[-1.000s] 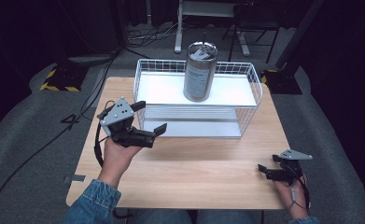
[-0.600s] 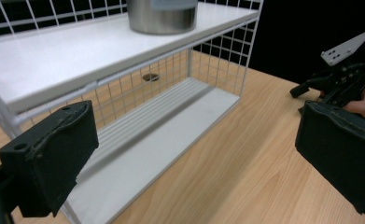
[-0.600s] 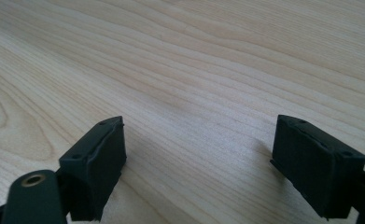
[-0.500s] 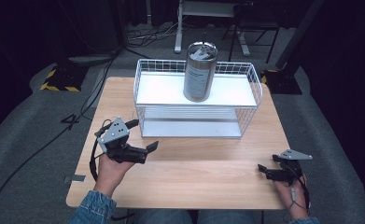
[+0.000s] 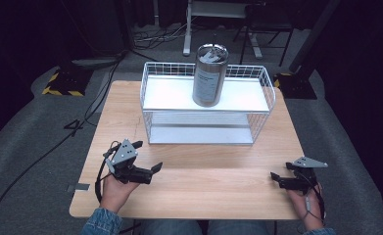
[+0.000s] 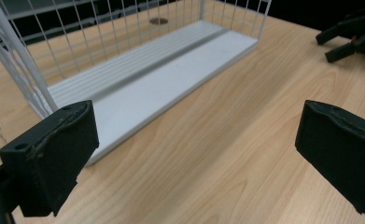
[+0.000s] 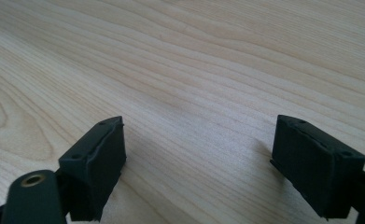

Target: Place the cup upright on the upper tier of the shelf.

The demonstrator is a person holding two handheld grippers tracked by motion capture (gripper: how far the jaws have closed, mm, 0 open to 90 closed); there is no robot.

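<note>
Both grippers rest low over the near part of the wooden table (image 5: pixel 208 188), each in one of the person's hands. In the high view the left gripper (image 5: pixel 149 163) sits near the front left of the table with its jaws spread wide and nothing between them; its own view shows the two black jaws far apart at the frame's lower corners, each partly cut off by the edge, with bare wood between. The left hand (image 5: pixel 114 188) holds it from below, a denim sleeve (image 5: pixel 100 225) is cut off at the bottom edge, and a black cable loops beside the wrist. The right gripper (image 5: pixel 277 178) lies near the front right, well apart from the left one, jaws also open wide and empty; the right gripper view shows only wood grain between them. The right hand (image 5: pixel 306 198) is partly hidden under the gripper's body and grey plate. Beyond the left gripper stands a white wire rack (image 5: pixel 206 134) with two shelves, its lower shelf running across the left gripper view (image 6: pixel 147 88), where the rack's top is cut off. A grey metal can (image 5: pixel 209 74) stands upright on the rack's upper shelf, toward the middle; its label is too small to read. The floor around the table is dark, with cables hard to make out.
</note>
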